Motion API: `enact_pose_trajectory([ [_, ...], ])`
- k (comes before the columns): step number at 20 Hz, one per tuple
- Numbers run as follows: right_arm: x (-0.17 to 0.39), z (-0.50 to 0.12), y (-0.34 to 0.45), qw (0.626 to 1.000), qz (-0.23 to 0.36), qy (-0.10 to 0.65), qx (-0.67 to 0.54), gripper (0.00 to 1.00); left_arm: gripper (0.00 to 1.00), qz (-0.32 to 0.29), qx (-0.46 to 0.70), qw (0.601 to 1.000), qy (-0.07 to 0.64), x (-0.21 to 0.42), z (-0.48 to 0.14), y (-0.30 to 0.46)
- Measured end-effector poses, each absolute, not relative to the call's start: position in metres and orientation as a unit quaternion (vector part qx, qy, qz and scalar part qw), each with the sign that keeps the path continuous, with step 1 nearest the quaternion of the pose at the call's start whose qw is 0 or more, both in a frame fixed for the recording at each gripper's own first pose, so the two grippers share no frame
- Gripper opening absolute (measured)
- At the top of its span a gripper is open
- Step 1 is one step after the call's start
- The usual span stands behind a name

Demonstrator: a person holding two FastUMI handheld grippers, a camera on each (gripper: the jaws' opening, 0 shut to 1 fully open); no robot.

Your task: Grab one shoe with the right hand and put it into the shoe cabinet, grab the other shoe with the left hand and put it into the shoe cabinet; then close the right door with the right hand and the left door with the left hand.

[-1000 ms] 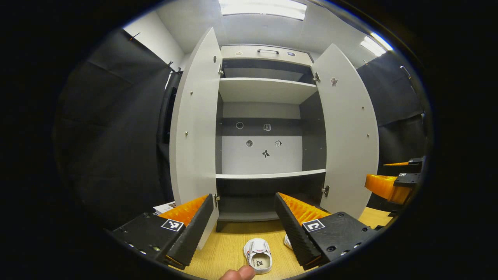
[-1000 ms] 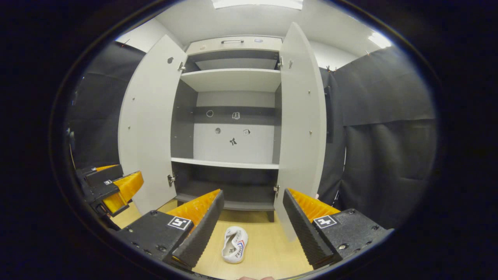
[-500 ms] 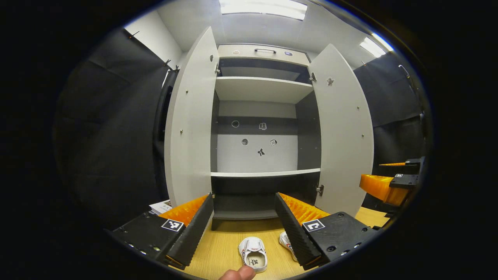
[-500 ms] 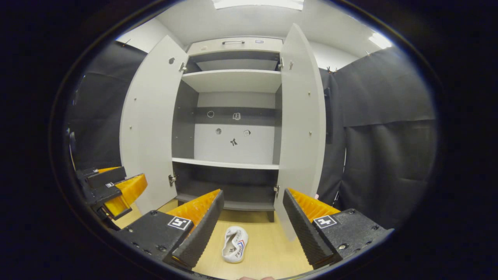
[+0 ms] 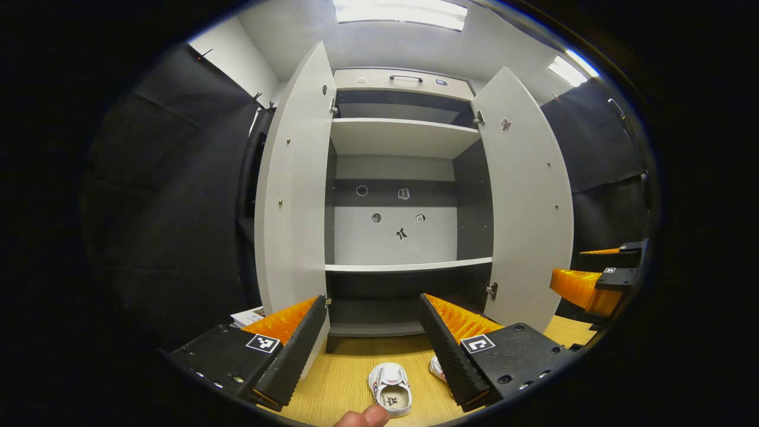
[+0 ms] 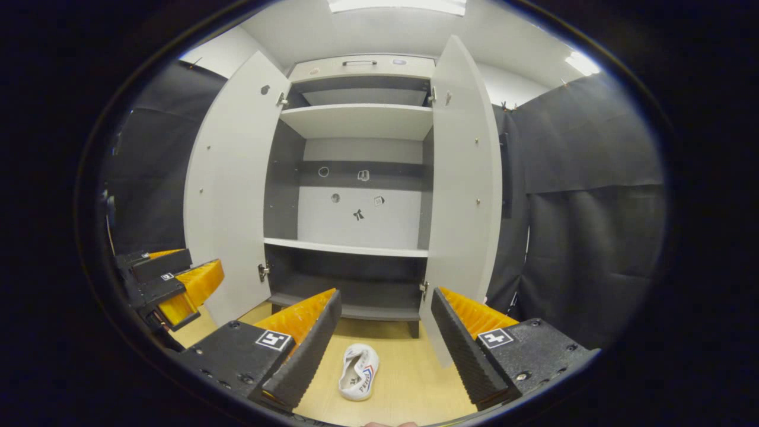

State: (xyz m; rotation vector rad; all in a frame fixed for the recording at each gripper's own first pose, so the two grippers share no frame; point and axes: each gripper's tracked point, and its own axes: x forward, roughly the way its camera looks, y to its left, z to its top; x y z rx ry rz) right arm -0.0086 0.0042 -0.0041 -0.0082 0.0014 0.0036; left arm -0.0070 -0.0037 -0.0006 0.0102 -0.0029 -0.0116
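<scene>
Two shoes on wooden floor (image 5: 344,385) before open shoe cabinet (image 5: 409,178) | one shoe (image 5: 389,388) upright, second shoe (image 5: 437,367) half hidden behind finger | left tongs (image 5: 373,347) wide open, empty | right tongs (image 6: 385,344) wide open, empty | fingertip (image 5: 363,417) cut off.

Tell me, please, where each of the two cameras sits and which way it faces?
Left gripper view: rides the left claw, facing the open cabinet head-on; its two fingers frame a shoe on the floor, a fingertip at the bottom edge, the right claw far right.
Right gripper view: rides the right claw, facing the cabinet from nearer its right door; a shoe lies between its fingers, the left claw at far left.
Shared: cabinet, both open doors, wooden floor.
</scene>
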Motion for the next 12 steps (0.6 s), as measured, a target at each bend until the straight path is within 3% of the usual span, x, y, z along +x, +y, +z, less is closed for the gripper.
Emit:
enact_pose_trajectory([
  [4, -0.001, -0.038, 0.021, 0.999, 0.028, 0.034, 0.0, 0.99, 0.95, 0.001, 0.005, 1.0, -0.003, -0.006, 0.001, 0.003],
  [5, 0.001, -0.05, 0.029, 0.998, 0.04, 0.046, 0.006, 0.94, 0.95, 0.003, 0.005, 1.0, -0.002, -0.006, 0.0, 0.005],
  [10, 0.013, -0.114, 0.059, 0.991, 0.084, 0.106, 0.018, 0.99, 0.95, 0.016, 0.001, 1.0, 0.002, -0.008, -0.003, 0.019],
  [12, 0.02, -0.149, 0.072, 0.985, 0.099, 0.14, 0.009, 0.93, 0.95, 0.024, 0.0, 1.0, 0.007, -0.01, -0.007, 0.027],
])
